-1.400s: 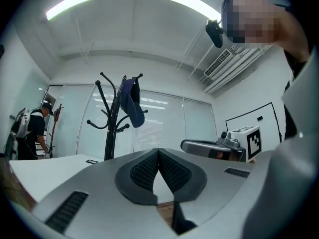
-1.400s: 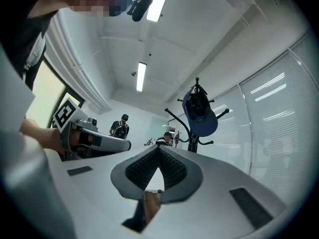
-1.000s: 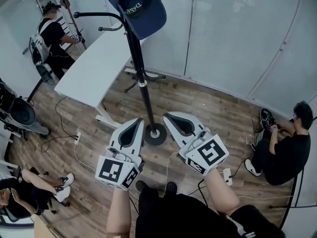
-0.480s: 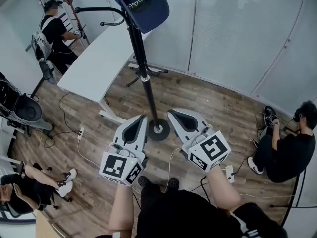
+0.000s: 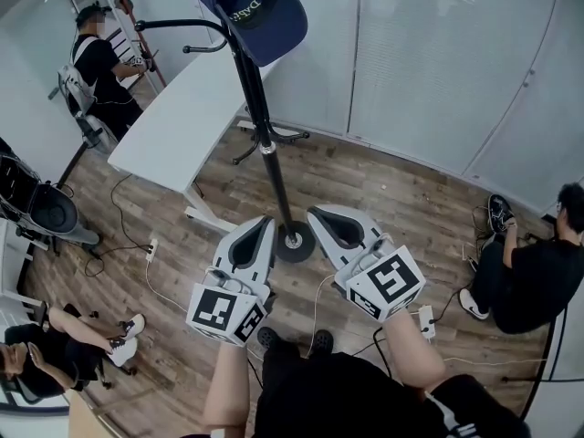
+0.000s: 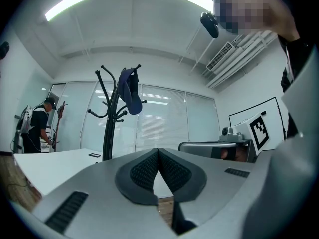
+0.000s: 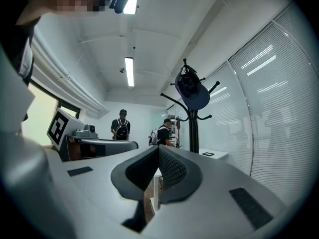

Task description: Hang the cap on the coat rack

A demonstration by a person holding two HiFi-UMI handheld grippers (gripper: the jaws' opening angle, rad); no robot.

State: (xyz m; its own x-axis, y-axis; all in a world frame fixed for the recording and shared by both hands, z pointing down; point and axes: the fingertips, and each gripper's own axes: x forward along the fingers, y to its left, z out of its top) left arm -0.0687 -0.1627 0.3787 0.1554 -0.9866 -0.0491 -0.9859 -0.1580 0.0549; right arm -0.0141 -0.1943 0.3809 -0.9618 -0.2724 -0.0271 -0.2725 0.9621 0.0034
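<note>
A navy cap (image 5: pixel 245 9) hangs on a top hook of the black coat rack (image 5: pixel 270 158), whose round base (image 5: pixel 294 242) stands on the wood floor. The cap (image 6: pixel 129 89) also shows in the left gripper view on the rack (image 6: pixel 110 116), and the cap (image 7: pixel 192 89) in the right gripper view on the rack (image 7: pixel 193 128). My left gripper (image 5: pixel 260 224) and right gripper (image 5: pixel 315 215) are held low, side by side near the rack's base, well below the cap. Both are shut with nothing between the jaws.
A white table (image 5: pixel 179 117) stands left of the rack. One person (image 5: pixel 102 67) stands at the far left, another sits on the floor at right (image 5: pixel 531 272), a third at lower left (image 5: pixel 55 347). Cables and a power strip (image 5: pixel 423 320) lie on the floor. Glass walls (image 5: pixel 438 62) run behind.
The view has shifted slightly; both grippers have drifted a little to the right and stay shut. The cap hangs unmoved on the rack.
</note>
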